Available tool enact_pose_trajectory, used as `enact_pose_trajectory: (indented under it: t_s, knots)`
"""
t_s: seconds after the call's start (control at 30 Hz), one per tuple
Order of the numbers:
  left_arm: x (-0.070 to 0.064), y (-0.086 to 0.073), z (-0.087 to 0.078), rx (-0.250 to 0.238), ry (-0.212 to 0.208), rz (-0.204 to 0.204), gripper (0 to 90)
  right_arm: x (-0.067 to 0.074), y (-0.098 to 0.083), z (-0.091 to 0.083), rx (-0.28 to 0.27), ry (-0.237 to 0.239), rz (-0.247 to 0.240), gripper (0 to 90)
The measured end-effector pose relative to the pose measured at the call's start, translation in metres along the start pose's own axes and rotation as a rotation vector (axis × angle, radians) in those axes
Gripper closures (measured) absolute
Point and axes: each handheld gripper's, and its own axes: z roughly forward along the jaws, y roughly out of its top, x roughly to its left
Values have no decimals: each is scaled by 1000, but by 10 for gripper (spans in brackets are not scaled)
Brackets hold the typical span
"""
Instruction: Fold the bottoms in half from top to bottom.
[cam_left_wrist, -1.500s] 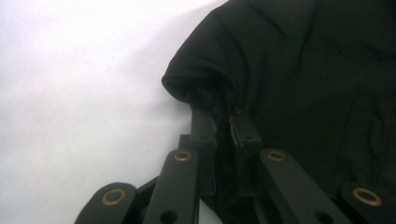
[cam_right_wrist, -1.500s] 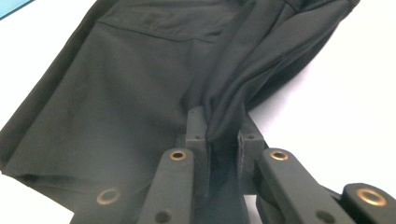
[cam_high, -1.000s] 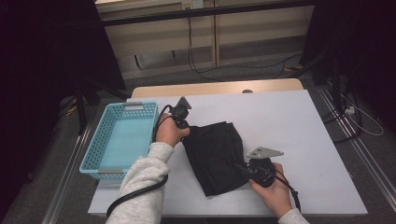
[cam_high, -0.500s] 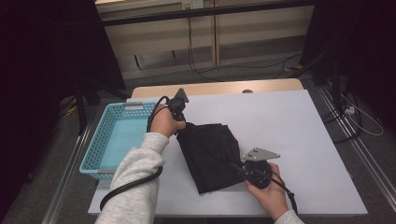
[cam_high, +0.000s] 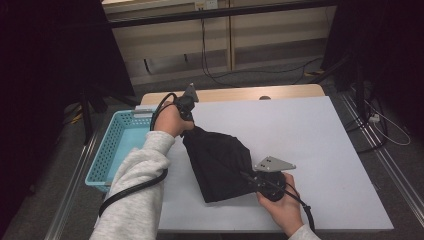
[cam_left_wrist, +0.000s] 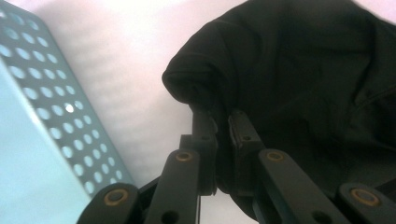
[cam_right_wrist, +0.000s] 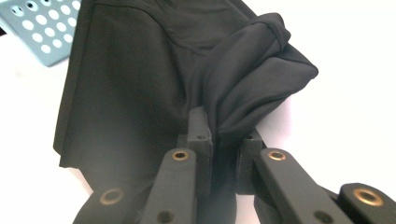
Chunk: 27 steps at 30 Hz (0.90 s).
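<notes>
Both claws are on the black cloth (cam_high: 220, 162). My left claw (cam_high: 189, 120) is clamped narrow on one bunched corner, at the far left end of the cloth, just beside the blue basket (cam_high: 117, 145). In the left gripper view, the jaws pinch a rolled fold of the cloth (cam_left_wrist: 299, 84), with the perforated basket wall (cam_left_wrist: 56, 107) off to one side.

My right claw (cam_high: 250, 177) is clamped narrow on the near right edge of the cloth. In the right gripper view, a thick folded wad (cam_right_wrist: 252, 88) sits between the jaws; the flat rest of the fabric spreads away toward the basket corner (cam_right_wrist: 42, 28).

The cloth is stretched between the two grips, left end raised off the white table (cam_high: 310, 130), lower part resting on the table near its front edge. It hangs as a rough slanted panel, creased along the middle.

The basket sits at the left edge of the table, empty as far as I can see. My left hand (cam_high: 170, 120) is over the basket's near right rim; my right hand (cam_high: 280, 200) is near the table's front edge. Cables trail from both claws.
</notes>
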Motion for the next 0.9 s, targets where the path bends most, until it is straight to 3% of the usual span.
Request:
enact_pose_trajectory:
  t_s: [0.43,0.63,0.9]
  knots:
    - [11,1,-27,-28,15,0,833,19,18,0,-52,13,10,816]
    - [20,1,-38,-27,-7,-15,834,27,25,-1,-66,9,-2,816]
    - [26,0,-50,-32,24,-16,834,36,35,0,-116,0,-7,816]
